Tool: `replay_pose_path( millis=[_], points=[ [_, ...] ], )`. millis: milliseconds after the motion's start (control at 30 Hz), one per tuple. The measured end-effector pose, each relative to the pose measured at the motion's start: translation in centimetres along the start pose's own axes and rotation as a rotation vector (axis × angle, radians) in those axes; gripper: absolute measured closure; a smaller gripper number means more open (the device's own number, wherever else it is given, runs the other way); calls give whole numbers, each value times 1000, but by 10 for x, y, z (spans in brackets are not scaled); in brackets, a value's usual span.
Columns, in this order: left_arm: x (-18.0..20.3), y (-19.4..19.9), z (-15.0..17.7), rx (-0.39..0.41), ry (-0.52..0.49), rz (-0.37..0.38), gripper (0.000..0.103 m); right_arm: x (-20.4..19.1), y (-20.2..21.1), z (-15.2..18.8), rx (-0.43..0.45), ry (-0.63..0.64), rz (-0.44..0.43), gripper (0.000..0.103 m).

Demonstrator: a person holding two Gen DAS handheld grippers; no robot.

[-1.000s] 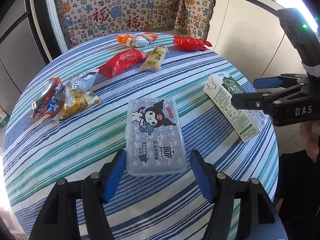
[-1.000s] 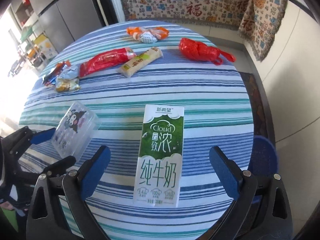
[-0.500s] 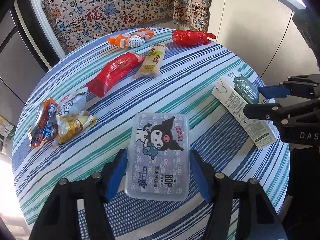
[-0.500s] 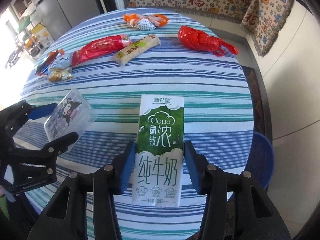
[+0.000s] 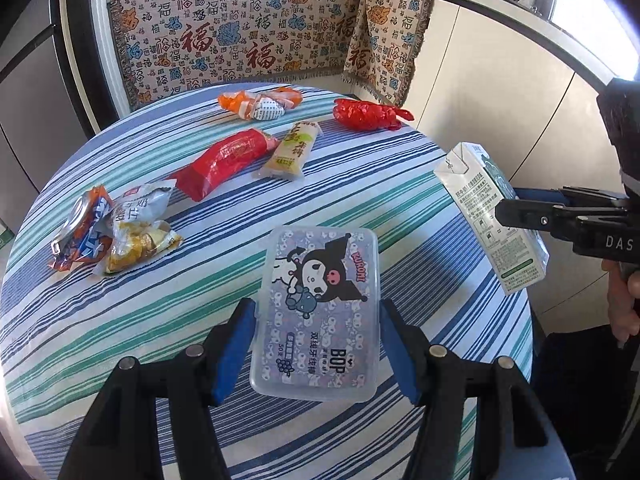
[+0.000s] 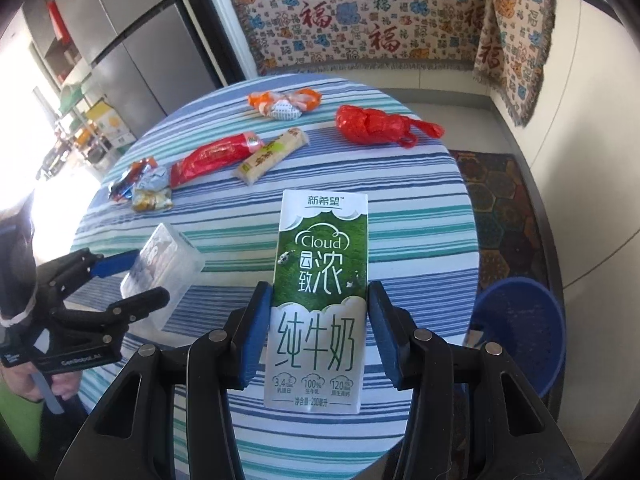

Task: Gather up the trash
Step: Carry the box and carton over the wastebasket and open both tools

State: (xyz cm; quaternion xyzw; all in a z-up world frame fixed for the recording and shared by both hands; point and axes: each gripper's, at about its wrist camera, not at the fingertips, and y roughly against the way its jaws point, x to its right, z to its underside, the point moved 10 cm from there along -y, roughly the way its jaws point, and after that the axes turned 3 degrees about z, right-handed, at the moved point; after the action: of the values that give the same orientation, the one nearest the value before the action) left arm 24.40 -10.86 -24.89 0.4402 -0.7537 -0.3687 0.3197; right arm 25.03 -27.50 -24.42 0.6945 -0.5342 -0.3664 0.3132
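left gripper (image 5: 316,344) clamped on plastic box (image 5: 318,316), frame middle | right gripper (image 6: 318,336) clamped on milk carton (image 6: 320,300), frame middle

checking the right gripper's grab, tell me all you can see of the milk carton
The milk carton is a slim paper-like box, green and white with "Cloud" and Chinese print on its face and small print on its side. It looks intact, its top folded flat. The right gripper is shut on its lower half, one blue pad on each narrow side. From the left wrist view it appears lifted off the table, tilted, near the right edge.
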Motion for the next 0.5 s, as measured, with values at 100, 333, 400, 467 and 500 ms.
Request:
replay_pose_path(
  millis=[100, 333, 400, 467, 500],
  points=[
    [20, 3, -8, 12, -15, 23, 40, 27, 11, 2, 22, -45, 7, 53],
    [97, -3, -35, 39, -58, 140, 40, 130, 32, 25, 36, -175, 110, 53],
    [125, -8, -45, 43, -79, 176, 40, 159, 38, 32, 37, -206, 143, 53],
    [150, -15, -55, 43, -96, 206, 40, 183, 42, 38, 39, -230, 172, 53],
    [163, -19, -61, 45, -105, 221, 40, 196, 45, 41, 41, -244, 186, 53]
  ],
)
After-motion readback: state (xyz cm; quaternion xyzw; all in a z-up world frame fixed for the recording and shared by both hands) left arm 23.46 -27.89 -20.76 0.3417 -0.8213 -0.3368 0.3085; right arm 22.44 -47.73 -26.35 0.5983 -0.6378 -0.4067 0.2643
